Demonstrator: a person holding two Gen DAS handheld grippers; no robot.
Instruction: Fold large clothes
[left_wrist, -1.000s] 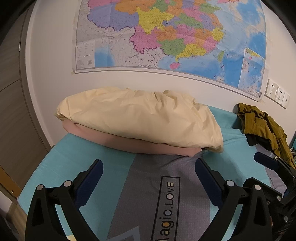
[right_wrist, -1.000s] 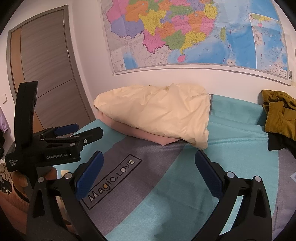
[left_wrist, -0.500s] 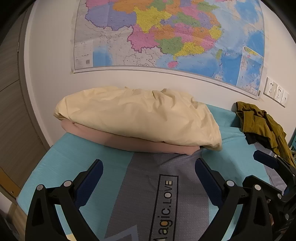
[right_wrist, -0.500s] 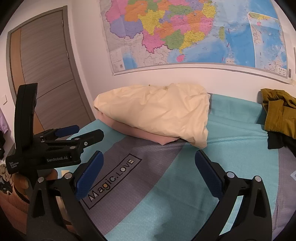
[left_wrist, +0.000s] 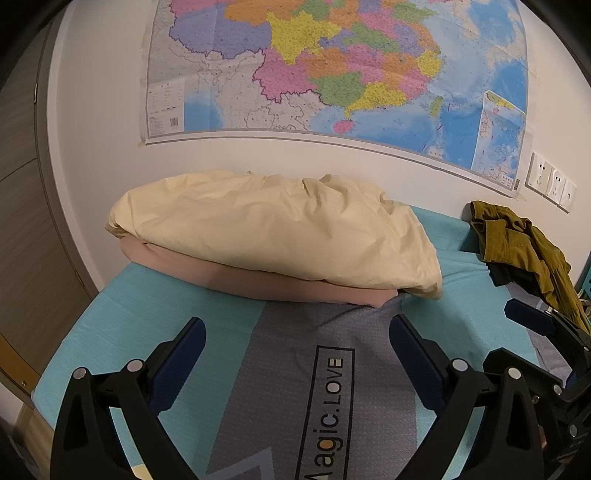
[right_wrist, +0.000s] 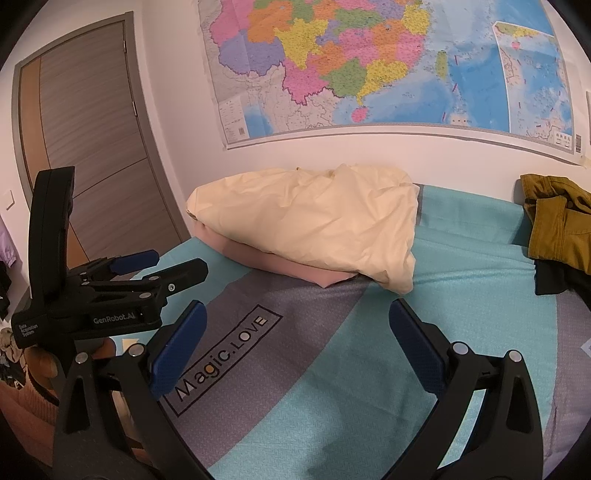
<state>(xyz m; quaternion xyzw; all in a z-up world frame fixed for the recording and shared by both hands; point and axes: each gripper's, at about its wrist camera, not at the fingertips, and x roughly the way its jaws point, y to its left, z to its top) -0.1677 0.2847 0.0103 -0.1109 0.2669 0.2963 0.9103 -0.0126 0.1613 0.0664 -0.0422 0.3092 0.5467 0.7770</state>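
An olive-brown garment (left_wrist: 524, 243) lies crumpled on the bed at the far right by the wall, on top of something dark; it also shows in the right wrist view (right_wrist: 557, 221). My left gripper (left_wrist: 295, 354) is open and empty, held above the grey "Magic.LOVE" panel of the bed cover. My right gripper (right_wrist: 295, 339) is open and empty above the same cover. The left gripper's body (right_wrist: 107, 295) shows at the left of the right wrist view. The right gripper's tip (left_wrist: 546, 332) shows at the right edge of the left wrist view.
A cream duvet (left_wrist: 277, 229) lies folded on a pink one (left_wrist: 258, 280) at the head of the bed against the wall. The teal and grey bed cover (right_wrist: 461, 280) spreads below. A map (left_wrist: 332, 74) hangs above. A wooden door (right_wrist: 85, 147) stands left.
Both views have shifted only slightly; the left wrist view has tilted a little, so the bedding sits a touch lower. Both grippers stay open.
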